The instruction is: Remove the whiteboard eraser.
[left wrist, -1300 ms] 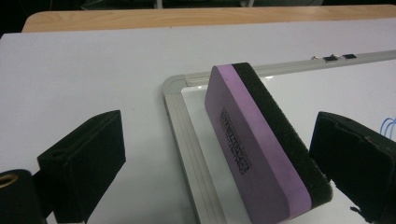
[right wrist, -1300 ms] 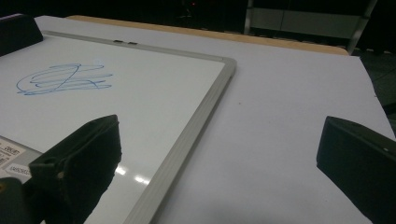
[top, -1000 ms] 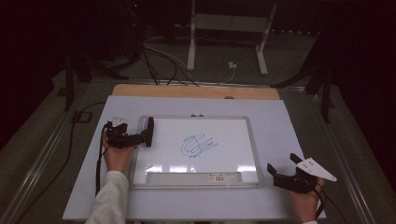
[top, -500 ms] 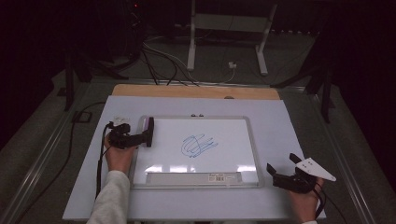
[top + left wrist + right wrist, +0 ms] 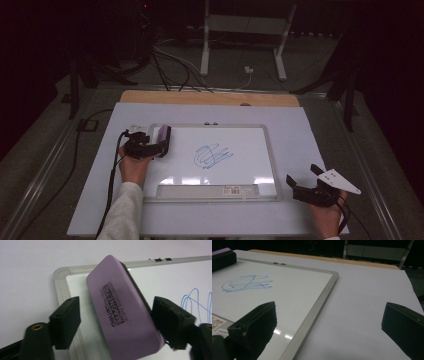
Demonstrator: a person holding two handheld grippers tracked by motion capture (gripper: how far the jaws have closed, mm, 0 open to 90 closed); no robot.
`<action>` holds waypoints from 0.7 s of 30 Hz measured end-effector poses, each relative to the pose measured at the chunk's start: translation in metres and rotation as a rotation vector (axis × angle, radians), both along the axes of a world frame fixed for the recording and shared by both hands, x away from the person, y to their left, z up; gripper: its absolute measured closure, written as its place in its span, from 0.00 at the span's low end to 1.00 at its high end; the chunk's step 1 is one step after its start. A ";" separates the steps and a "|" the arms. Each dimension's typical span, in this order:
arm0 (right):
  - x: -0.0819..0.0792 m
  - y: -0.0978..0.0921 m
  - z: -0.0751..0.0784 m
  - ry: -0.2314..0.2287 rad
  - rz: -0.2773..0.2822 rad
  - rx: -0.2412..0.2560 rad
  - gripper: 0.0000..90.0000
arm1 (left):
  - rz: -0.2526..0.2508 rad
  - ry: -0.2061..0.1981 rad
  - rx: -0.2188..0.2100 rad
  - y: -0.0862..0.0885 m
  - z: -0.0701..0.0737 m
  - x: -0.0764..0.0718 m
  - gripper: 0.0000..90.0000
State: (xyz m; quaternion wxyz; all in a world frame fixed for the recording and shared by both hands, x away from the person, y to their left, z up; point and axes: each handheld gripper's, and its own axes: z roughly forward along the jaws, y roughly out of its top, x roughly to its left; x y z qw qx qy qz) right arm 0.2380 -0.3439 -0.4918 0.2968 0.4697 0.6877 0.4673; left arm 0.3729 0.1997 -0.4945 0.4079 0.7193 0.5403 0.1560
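A purple whiteboard eraser (image 5: 163,135) is held tilted over the top left corner of the whiteboard (image 5: 270,150). My left gripper (image 5: 161,145) is shut on it. In the left gripper view the eraser (image 5: 122,315) sits slanted between the jaws, its black felt side against the right-hand jaw, and my left gripper (image 5: 116,323) hangs above the board's corner. A blue scribble (image 5: 212,156) marks the middle of the board. My right gripper (image 5: 302,175) rests open on the table right of the board. Nothing is between the jaws of my right gripper (image 5: 329,322).
The whiteboard lies on a white table top (image 5: 300,120) with a wooden strip (image 5: 210,98) along its far edge. A label strip (image 5: 205,190) runs along the board's near edge. Cables and a stand's legs (image 5: 242,45) are on the dark floor beyond.
My left gripper has carried the eraser slightly to the right and farther away, onto the board's corner. The right gripper has stayed in place.
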 end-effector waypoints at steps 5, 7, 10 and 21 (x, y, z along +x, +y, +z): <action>0.000 0.001 0.000 0.002 0.002 0.002 0.01 | -0.024 0.015 0.000 -0.004 -0.001 0.000 0.38; 0.000 0.001 0.000 0.001 0.003 0.000 0.01 | -0.028 0.031 0.021 -0.007 -0.004 0.000 0.38; 0.000 0.001 0.000 0.000 0.003 0.000 0.01 | -0.028 0.055 0.040 -0.010 -0.009 0.001 0.39; 0.000 0.001 0.000 0.003 0.004 0.000 0.01 | -0.029 0.058 0.046 -0.010 -0.010 0.003 0.35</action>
